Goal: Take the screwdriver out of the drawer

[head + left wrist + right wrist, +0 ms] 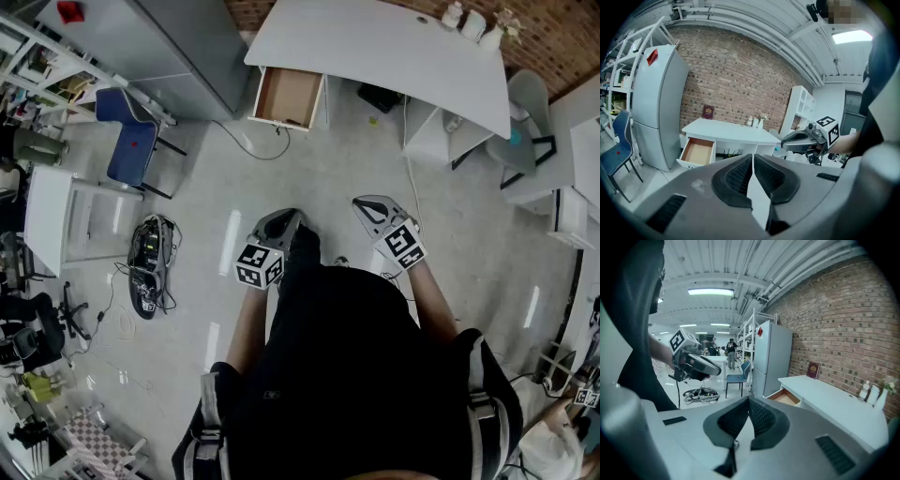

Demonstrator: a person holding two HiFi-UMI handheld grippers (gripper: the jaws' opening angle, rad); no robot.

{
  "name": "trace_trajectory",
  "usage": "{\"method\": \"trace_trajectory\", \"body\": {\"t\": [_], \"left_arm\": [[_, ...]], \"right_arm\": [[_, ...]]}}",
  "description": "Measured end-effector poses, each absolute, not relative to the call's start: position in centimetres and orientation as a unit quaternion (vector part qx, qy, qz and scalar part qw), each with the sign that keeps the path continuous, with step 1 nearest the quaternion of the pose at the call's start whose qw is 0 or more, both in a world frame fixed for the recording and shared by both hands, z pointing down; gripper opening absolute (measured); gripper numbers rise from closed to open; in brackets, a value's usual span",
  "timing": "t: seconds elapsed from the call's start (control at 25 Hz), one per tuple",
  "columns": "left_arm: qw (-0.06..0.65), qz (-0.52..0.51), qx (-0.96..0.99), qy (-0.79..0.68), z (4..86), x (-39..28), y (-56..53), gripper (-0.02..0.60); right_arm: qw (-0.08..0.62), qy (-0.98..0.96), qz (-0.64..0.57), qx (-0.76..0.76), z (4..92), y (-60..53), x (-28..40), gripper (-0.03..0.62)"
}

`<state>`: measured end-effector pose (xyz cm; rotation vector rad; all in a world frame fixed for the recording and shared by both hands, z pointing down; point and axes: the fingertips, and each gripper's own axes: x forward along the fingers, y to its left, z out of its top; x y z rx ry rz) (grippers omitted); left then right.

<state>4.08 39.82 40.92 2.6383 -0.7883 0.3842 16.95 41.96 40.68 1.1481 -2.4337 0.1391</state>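
The white desk (375, 47) stands a few steps ahead of me, its left drawer (286, 97) pulled open and showing a brown bottom. No screwdriver shows in any view. My left gripper (284, 220) and right gripper (368, 206) are held side by side over the floor in front of my body, well short of the desk. In the left gripper view the left gripper (753, 157) has its pads together with nothing between them, and the drawer (698, 151) lies far ahead. The right gripper (748, 401) is likewise shut and empty, with the drawer (787, 398) beyond it.
A grey fridge (178, 47) stands left of the desk, with a blue chair (129, 131) beside it. A tangle of cables and gear (148, 262) lies on the floor at left, near a white table (47, 216). Bottles (473, 23) sit on the desk's far right.
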Motion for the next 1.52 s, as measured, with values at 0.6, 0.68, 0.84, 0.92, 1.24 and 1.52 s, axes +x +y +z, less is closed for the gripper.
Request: {"method": "trace_trajectory", "body": {"t": [0.6, 0.68, 0.84, 0.92, 1.24, 1.52], "left_arm": [[0.192, 0.134, 0.931, -0.281, 41.7, 2.7, 39.1, 0.023], [0.196, 0.133, 0.931, -0.279, 42.0, 2.7, 38.6, 0.023], [0.200, 0.132, 0.932, -0.273, 42.5, 2.6, 36.7, 0.023], [0.202, 0.133, 0.933, -0.268, 42.5, 2.5, 35.5, 0.023], [0.198, 0.127, 0.938, -0.254, 41.7, 3.0, 28.5, 0.023], [0.203, 0.129, 0.937, -0.252, 41.9, 2.1, 23.1, 0.023]], "right_arm": [[0.232, -0.877, 0.057, 0.416, 41.4, 41.3, 16.2, 0.057], [0.236, -0.878, 0.058, 0.413, 41.6, 40.9, 16.0, 0.057], [0.239, -0.876, 0.060, 0.415, 41.7, 39.4, 15.8, 0.055], [0.243, -0.875, 0.060, 0.415, 41.7, 38.5, 15.5, 0.055], [0.260, -0.867, 0.063, 0.420, 41.7, 33.4, 15.5, 0.055], [0.262, -0.866, 0.068, 0.420, 42.1, 27.7, 14.5, 0.055]]}}
